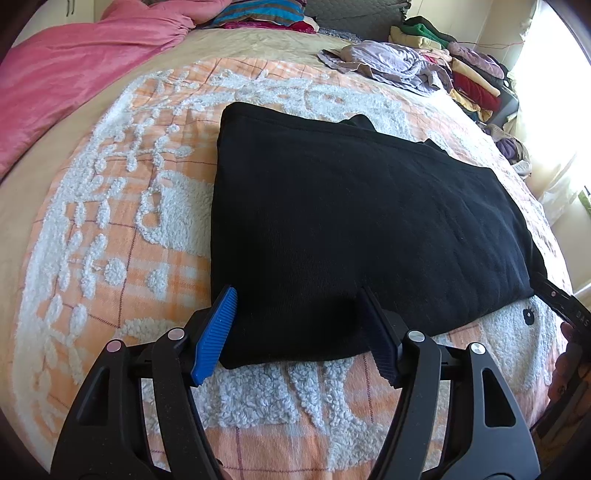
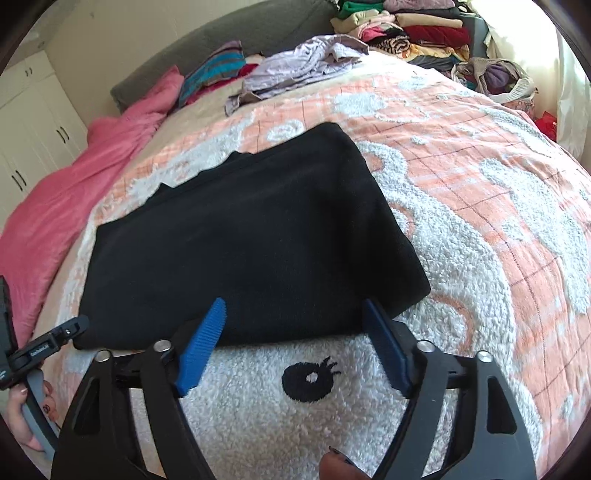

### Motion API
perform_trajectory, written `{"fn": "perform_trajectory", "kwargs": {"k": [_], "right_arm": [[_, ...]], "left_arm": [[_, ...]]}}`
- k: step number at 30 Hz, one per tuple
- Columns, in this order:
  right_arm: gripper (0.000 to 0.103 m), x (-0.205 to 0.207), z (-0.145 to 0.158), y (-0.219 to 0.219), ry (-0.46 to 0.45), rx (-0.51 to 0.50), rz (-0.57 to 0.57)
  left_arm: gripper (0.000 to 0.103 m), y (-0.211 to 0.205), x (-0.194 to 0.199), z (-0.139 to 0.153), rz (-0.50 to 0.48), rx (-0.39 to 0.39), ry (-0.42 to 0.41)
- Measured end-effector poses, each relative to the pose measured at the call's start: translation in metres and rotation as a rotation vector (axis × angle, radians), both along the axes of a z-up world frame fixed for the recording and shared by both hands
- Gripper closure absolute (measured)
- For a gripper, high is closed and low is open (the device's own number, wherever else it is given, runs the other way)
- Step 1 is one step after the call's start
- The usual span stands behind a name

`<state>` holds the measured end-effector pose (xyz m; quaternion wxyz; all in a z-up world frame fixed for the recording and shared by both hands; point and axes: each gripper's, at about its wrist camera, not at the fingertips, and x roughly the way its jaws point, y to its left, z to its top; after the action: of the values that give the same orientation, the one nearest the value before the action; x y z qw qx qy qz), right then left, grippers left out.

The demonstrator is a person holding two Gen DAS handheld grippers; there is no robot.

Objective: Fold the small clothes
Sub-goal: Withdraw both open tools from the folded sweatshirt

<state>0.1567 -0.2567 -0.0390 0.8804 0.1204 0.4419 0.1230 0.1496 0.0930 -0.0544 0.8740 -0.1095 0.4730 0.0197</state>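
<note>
Two grippers are seen at the near edge of a folded black garment (image 1: 351,221) that lies flat on a peach-and-white tufted blanket (image 1: 110,229). The left gripper (image 1: 297,334) is held with its jaws apart — the garment's near left corner lies between the blue pads (image 1: 216,334), but it cannot be told whether they touch the cloth; nothing is seen to be pinched. The right gripper (image 2: 291,343) is spread wider, its jaws straddling the garment's near hem towards the right corner, and nothing is gripped by it. Ahead of both grippers the garment stretches away as a neat rectangle. Beyond it, well apart, a crumpled lilac garment (image 1: 384,62) is seen, with stacked folded clothes (image 2: 413,33) further off — and a pink quilt (image 1: 74,70) is bunched far to the left. In the right wrist view, a hand (image 2: 26,410) is seen on the left gripper's handle.
</note>
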Motion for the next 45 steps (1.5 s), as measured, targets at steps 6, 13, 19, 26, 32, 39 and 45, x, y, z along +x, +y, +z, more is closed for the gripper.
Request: {"fn": "perform_trajectory", "kwargs": {"k": [6,13,19,26,32,39,45], "right_arm": [[0.006,-0.007,0.007,-0.004,-0.044,0.01,-0.028],[0.004,-0.009,0.013,-0.007,-0.071,0.022,-0.031],[0.004,-0.016,0.019,-0.006,-0.114,0.024,-0.03],[0.004,-0.026,0.023,-0.002,-0.139,0.017,-0.013],[0.004,-0.03,0.026,0.009,-0.152,0.0,0.019],[0.004,-0.031,0.03,0.025,-0.155,-0.008,0.055],[0.004,-0.034,0.036,0.057,-0.166,-0.019,0.123]], "left_arm": [[0.033,-0.002,-0.005,0.004,-0.004,-0.013,0.004],[0.022,-0.002,-0.012,0.007,-0.004,-0.031,0.013],[0.01,-0.002,-0.018,0.009,-0.001,-0.031,0.015],[0.01,-0.001,-0.024,0.015,-0.002,-0.019,0.011],[0.01,0.009,-0.029,0.02,0.014,-0.013,0.002],[0.01,0.025,-0.034,0.026,0.041,-0.01,-0.007],[0.01,0.049,-0.036,0.03,0.092,-0.014,-0.02]]}}
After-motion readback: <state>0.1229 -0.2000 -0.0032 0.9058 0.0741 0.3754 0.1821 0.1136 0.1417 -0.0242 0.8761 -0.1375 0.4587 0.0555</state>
